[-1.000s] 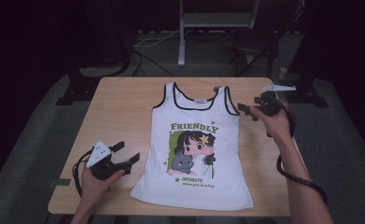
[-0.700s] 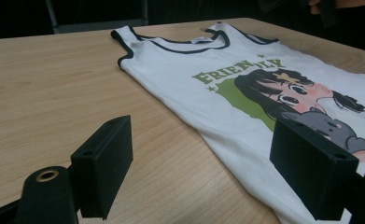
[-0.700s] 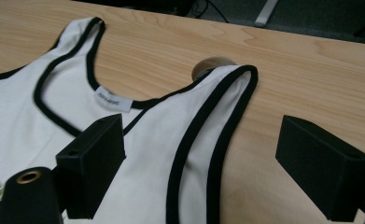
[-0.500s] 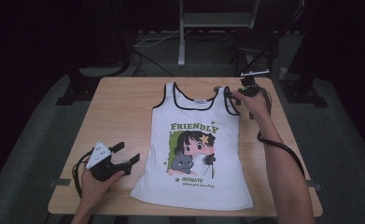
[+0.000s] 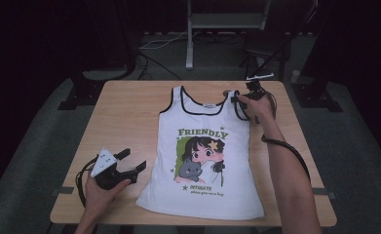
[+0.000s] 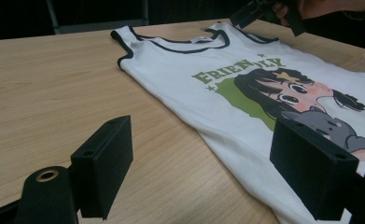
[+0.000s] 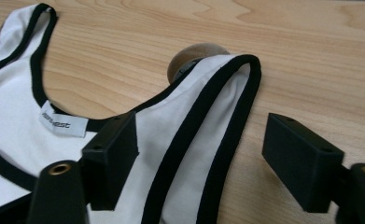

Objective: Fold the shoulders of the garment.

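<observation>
Left gripper (image 5: 132, 164): near table (image 5: 129, 117) edge, resting on wood just left of top's hem, jaws apart, nothing between them.
Top (image 5: 205, 151): white tank, black trim, flat at table centre, hem near, neckline far; green "FRIENDLY" print with cartoon girl and grey cat.
Label (image 7: 63, 122): inside back neckline.
Right gripper (image 5: 236, 99): at far right strap (image 7: 217, 121), jaws just been closing, strap between them, pads not yet pressing.
Round wooden knob (image 7: 196, 55): under strap's far end.
</observation>
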